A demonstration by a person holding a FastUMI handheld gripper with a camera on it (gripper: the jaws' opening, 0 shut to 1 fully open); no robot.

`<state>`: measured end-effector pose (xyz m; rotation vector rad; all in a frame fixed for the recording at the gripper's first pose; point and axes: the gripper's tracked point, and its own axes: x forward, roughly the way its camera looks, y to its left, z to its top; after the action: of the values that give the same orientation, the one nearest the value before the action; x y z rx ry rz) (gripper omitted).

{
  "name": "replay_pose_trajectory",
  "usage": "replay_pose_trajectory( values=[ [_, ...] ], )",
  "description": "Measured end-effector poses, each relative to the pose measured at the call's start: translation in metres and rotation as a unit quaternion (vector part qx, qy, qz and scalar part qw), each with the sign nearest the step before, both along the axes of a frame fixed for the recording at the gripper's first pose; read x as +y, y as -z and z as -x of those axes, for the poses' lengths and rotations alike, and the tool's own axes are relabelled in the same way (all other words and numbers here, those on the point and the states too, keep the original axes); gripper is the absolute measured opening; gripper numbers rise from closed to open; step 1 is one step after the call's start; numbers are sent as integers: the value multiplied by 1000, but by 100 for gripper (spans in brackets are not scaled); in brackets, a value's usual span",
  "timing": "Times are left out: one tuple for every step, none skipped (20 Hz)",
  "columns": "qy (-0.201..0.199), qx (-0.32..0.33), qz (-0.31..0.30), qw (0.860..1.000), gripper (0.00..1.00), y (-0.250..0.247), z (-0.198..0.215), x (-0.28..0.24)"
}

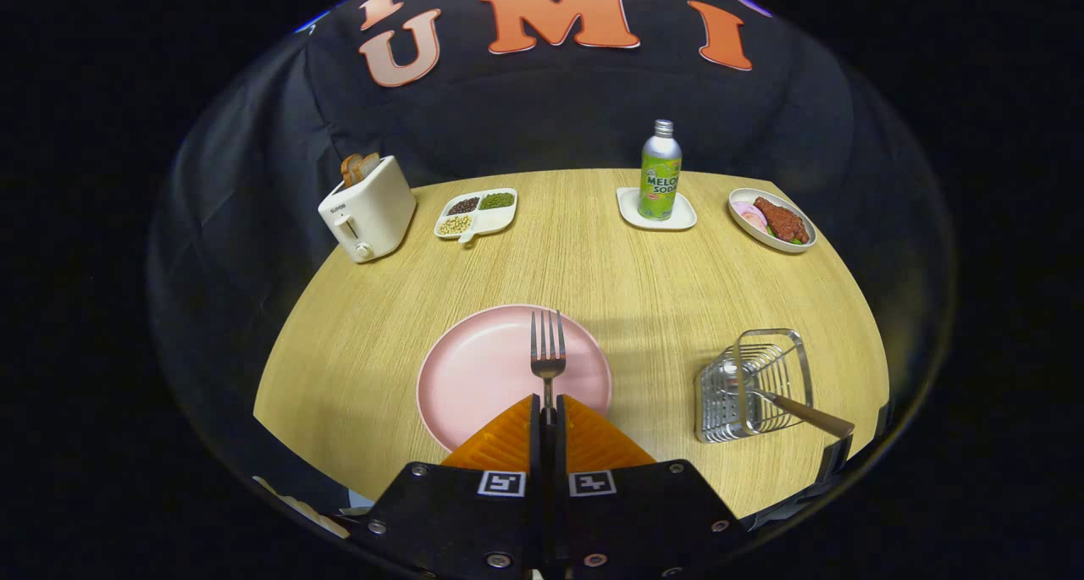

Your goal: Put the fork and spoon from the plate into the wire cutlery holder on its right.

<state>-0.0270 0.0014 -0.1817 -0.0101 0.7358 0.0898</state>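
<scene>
Steel tines of the silver metal fork (548,353) are projecting forward from the gripper (548,411), whose two fingers are pressing together on the fork's neck, one on each side, so the jaws are clamped on it. The fork is pointing away from the camera, with its head hanging over the round pink plate (474,377). Whether the tines are touching the plate or are raised above it cannot be told from this angle.

To the right of the plate, well apart from it, the square wire cutlery holder (749,385) is standing on the round light-wood table (593,258). The wooden-handled spoon (796,411) is already resting inside it, its handle leaning out toward the near right. The spoon half of the task therefore appears complete; the fork is the remaining item.

For the step in hand, the operator is advised to be:
- keeping the grip firm, since the hold is on a narrow neck and the fork could pivot;
- lifting until the tines are clear of the plate rim before travelling right;
- approaching the holder from above, aiming for the open space beside the spoon handle;
- opening the fingers only when the fork is well inside the wire walls.

Beyond, a white toaster (368,207), a divided white dish of beans (476,212), a green soda bottle (660,174) and an oval food dish (771,219) are standing clear of the path.
</scene>
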Motion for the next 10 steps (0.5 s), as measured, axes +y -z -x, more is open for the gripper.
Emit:
replay_pose_trajectory(
  values=[
    [1,0,3,1000,4,-7,1,-9],
    [2,0,9,1000,5,-13,2,-19],
    [3,2,12,1000,5,-20,4,-28],
    [3,7,13,1000,5,-27,8,-37],
    [3,10,18,1000,4,-31,10,-44],
    [4,13,27,1000,4,-36,13,-54],
    [4,16,34,999,4,-42,17,-64],
    [5,21,44,999,4,-47,20,-75],
    [5,27,56,998,4,-49,22,-85],
    [6,32,69,997,4,-54,25,-97]
  ],
)
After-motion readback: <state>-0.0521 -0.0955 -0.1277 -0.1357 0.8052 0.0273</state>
